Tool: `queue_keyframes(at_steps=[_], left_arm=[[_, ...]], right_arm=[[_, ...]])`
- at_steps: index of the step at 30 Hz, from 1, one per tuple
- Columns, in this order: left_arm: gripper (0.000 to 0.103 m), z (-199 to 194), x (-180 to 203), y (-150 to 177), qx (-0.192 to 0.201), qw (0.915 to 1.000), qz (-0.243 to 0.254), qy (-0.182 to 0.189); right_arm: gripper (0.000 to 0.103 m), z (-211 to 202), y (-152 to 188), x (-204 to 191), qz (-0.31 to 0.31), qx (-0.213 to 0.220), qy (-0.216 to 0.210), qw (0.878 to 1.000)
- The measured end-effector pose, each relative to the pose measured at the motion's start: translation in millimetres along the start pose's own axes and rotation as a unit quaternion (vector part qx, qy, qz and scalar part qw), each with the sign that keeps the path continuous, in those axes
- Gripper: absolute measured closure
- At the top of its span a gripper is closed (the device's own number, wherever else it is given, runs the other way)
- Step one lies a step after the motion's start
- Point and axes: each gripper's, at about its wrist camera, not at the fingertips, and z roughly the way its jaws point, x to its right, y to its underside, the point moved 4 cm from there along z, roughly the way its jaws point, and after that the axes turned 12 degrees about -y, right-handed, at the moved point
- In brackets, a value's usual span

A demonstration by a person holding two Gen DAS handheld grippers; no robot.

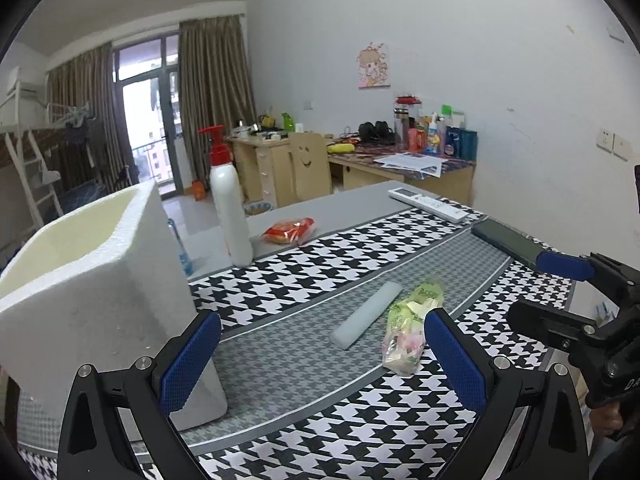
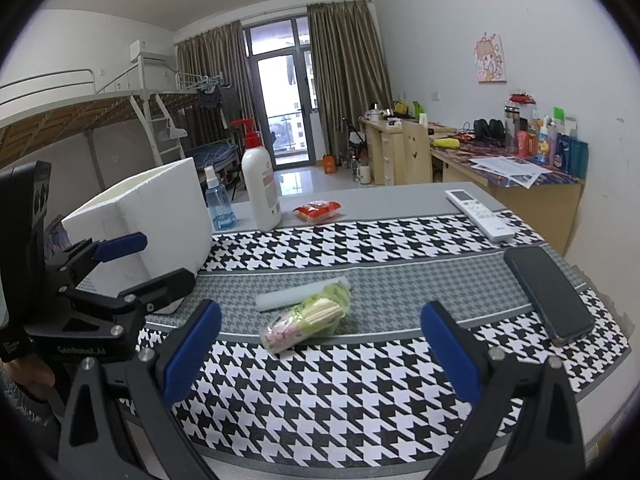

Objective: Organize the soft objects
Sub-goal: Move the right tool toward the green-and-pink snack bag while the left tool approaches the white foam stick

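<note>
A clear plastic bag of green and pink soft items (image 1: 408, 328) (image 2: 308, 320) lies on the houndstooth cloth, touching a white foam strip (image 1: 366, 314) (image 2: 296, 293). A red snack packet (image 1: 289, 230) (image 2: 319, 211) lies farther back. A white foam box (image 1: 80, 280) (image 2: 160, 208) stands at the left. My left gripper (image 1: 322, 356) is open and empty, close beside the box, with the bag just inside its right finger. My right gripper (image 2: 320, 352) is open and empty, just short of the bag. Each gripper shows in the other's view (image 1: 560, 288) (image 2: 132, 264).
A white pump bottle (image 1: 230, 208) (image 2: 260, 188) and a blue spray bottle (image 2: 218, 204) stand behind the box. A white remote (image 1: 430, 203) (image 2: 478, 214) and a dark phone (image 1: 508, 240) (image 2: 548, 296) lie at the right. Cluttered desks (image 1: 400, 160) line the far wall.
</note>
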Motion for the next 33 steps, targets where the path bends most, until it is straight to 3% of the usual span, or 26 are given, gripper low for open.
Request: queue_keyframes(at_steps=[16, 33], left_arm=[[0.001, 39.2, 18.8, 0.8, -0.037, 0.9986, 0.036, 0.007], [0.014, 74.8, 33.1, 8.7, -0.094, 0.9923, 0.077, 0.026]], right_arm=[[0.002, 8.5, 8.2, 17.1, 0.019, -0.015, -0.01, 1.0], [0.002, 17.7, 11.7, 21.6, 0.029, -0.03, -0.034, 0.999]])
